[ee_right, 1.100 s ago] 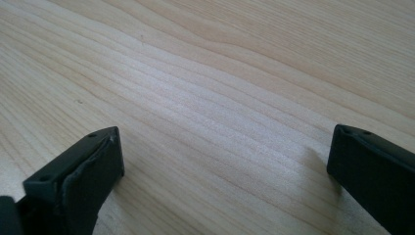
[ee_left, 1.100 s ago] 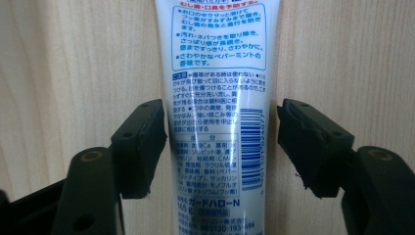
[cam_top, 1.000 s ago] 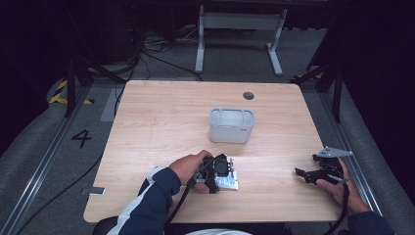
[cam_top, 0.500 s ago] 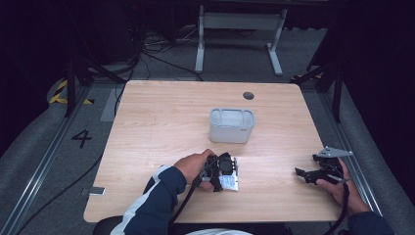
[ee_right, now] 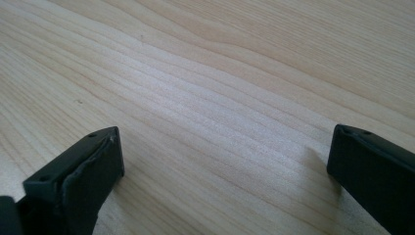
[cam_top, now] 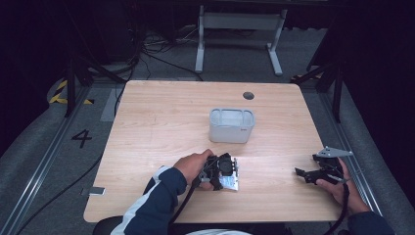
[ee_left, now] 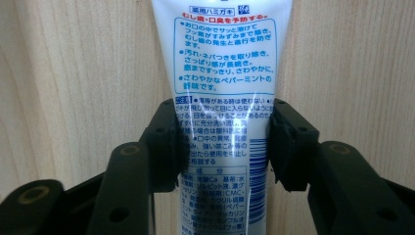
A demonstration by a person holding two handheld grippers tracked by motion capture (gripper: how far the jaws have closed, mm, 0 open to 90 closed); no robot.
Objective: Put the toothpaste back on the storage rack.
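A white toothpaste tube (ee_left: 225, 58) with blue print lies flat on the wooden table (cam_top: 161, 122) near its front edge. My left gripper (ee_left: 222, 142) points down over the tube. Its jaws have just been closing, and the black pads (ee_left: 164, 142) now touch both sides of the tube. In the high view the left gripper (cam_top: 220, 169) covers most of the tube (cam_top: 231, 182). My right gripper (cam_top: 306, 174) rests at the table's right edge. In the right gripper view the right gripper (ee_right: 225, 152) stands wide open over bare wood.
A pale grey rectangular bin (cam_top: 231, 126) stands upright in the middle of the table, behind the tube. A round cable hole (cam_top: 248, 95) sits near the far edge. Dark floor with rails and cables surrounds the table.
The left gripper's jaws look drawn closer about the tube. Both hands stay where they were.
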